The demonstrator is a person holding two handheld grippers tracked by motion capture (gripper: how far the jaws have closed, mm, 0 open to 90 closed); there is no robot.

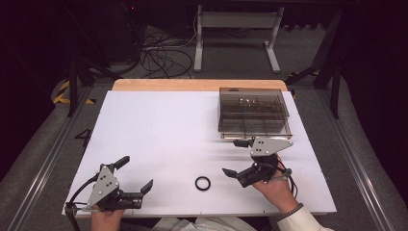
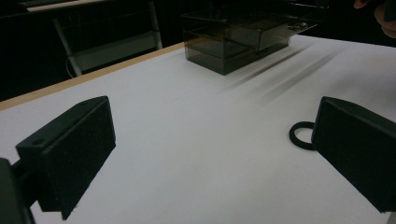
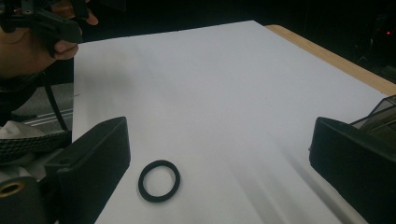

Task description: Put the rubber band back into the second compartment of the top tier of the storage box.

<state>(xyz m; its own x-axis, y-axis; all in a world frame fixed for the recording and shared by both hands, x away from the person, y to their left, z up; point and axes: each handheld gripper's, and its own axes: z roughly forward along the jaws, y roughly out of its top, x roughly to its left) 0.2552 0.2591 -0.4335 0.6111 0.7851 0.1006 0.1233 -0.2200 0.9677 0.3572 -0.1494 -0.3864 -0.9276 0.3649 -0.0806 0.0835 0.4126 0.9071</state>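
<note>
High view: a black ring (image 1: 202,183) lies flat on the white surface (image 1: 163,130) at the lower middle of the frame, between the left tool (image 1: 136,174) at lower left and the right tool (image 1: 234,157) at lower right, touching neither. Both tools stand wide with nothing between their jaws. A smoky clear box (image 1: 253,111) sits at the upper right of the surface, just above the right tool; in the right gripper view the ring (image 3: 159,180) lies low, near the left jaw.

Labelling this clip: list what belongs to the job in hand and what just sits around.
Job in hand: black ring, right gripper, left gripper, both open.
Sitting around: clear compartment box, white table top, floor cables, metal stand.
</note>
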